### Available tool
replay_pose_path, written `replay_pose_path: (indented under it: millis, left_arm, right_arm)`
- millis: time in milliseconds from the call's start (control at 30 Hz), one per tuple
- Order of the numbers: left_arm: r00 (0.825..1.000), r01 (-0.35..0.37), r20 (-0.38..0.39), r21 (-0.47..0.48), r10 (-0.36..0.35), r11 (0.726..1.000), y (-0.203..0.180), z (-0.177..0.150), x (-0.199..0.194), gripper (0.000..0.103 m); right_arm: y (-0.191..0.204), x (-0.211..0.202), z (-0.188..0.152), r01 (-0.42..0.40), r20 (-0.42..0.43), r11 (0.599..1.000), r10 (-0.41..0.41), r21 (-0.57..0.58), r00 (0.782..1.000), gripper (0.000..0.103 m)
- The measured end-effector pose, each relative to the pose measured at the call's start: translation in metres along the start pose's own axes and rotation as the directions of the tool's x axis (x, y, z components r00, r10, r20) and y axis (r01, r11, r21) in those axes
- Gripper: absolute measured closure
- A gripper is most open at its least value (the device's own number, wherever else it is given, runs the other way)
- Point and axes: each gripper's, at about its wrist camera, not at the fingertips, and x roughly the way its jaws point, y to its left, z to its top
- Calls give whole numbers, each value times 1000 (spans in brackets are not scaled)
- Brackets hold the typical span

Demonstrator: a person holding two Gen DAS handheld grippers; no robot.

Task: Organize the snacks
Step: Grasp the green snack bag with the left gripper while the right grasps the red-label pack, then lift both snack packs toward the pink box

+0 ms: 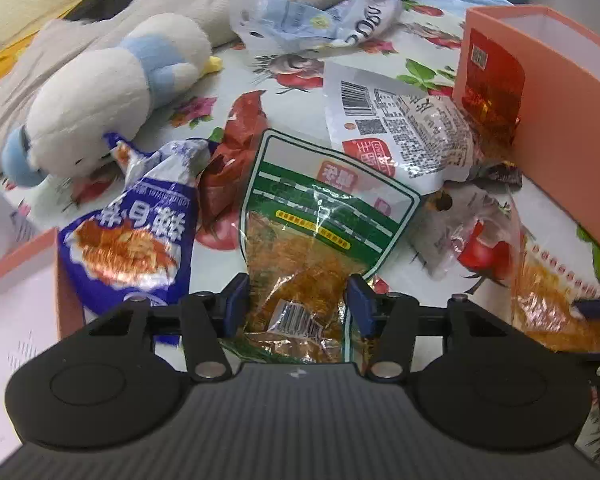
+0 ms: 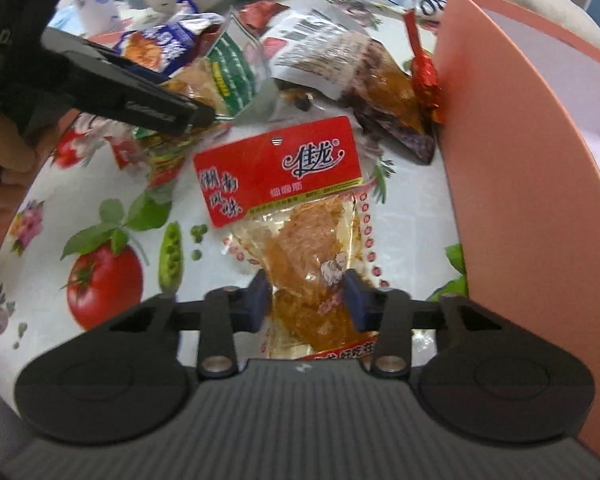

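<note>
Snack packets lie in a heap on a fruit-print tablecloth. My left gripper (image 1: 298,300) has its blue pads on both sides of the lower end of a green-and-white snack packet (image 1: 320,216); the packet bulges between them. My right gripper (image 2: 306,298) has its pads on both sides of a red-topped clear snack packet (image 2: 284,184) lying flat on the cloth. That packet also shows in the left wrist view (image 1: 556,304). The left gripper body (image 2: 132,92) shows in the right wrist view over the green packet (image 2: 230,68).
A pink open box (image 1: 560,92) stands at the right, also in the right wrist view (image 2: 512,200). Another pink box edge (image 1: 24,256) is at the left. A blue packet (image 1: 136,236), white barcode packet (image 1: 400,128), red wrappers and a plush toy (image 1: 112,88) lie around.
</note>
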Motion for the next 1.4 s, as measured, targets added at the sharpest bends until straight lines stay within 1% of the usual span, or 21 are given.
replay_pose_path:
  millis: [33, 133, 233, 367, 433, 533, 733, 800, 833, 933, 1000, 1167, 1267, 1400]
  left_arm:
    - [1000, -4, -1, -15, 4, 1000, -2, -2, -5, 47]
    - [1000, -23, -4, -68, 23, 997, -7, -9, -17, 47]
    - [999, -49, 5, -136, 50, 990, -11, -20, -32, 47]
    - [996, -80, 24, -245, 89, 966, -19, -35, -56, 47]
    - [993, -94, 36, -288, 108, 953, -25, -43, -72, 47]
    - [992, -94, 43, -359, 117, 929, -36, -54, -95, 47]
    - [987, -98, 75, -420, 142, 902, -67, -71, -147, 47]
    - [984, -123, 64, -414, 164, 902, -81, -72, -164, 47]
    - [982, -127, 72, -417, 172, 900, -88, -74, -174, 47]
    - [983, -86, 102, -471, 152, 878, -98, -79, -200, 47]
    - [980, -68, 131, -492, 150, 868, -106, -81, -218, 47]
    - [970, -35, 192, -495, 148, 868, -130, -87, -259, 46]
    - [964, -8, 225, -513, 143, 858, -142, -91, -283, 46]
    - [958, 25, 256, -529, 132, 848, -157, -94, -305, 46]
  right_arm:
    - [-2, -2, 0, -10, 3, 1000, 10, 4, 1000, 70]
    - [-6, -8, -3, -28, 22, 1000, 28, 7, 999, 71]
    - [-12, -19, -10, -39, 67, 999, 38, 11, 997, 71]
    - [-18, -35, -24, -67, 126, 998, 67, -2, 990, 71]
    - [-17, -43, -28, -64, 156, 998, 67, -19, 985, 71]
    - [-19, -58, -36, -83, 177, 997, 81, -1, 981, 71]
    - [-21, -93, -53, -98, 241, 995, 93, 8, 966, 71]
    - [-23, -106, -58, -98, 269, 995, 90, 18, 959, 71]
    - [-24, -113, -61, -100, 285, 995, 89, 27, 954, 71]
    - [-29, -131, -66, -110, 319, 992, 87, 55, 944, 71]
    - [-30, -145, -71, -111, 342, 992, 83, 62, 936, 71]
    - [-30, -182, -85, -106, 399, 992, 72, 63, 914, 71]
    - [-33, -200, -91, -114, 427, 990, 69, 83, 902, 71]
    - [-41, -221, -98, -126, 456, 988, 70, 93, 887, 71]
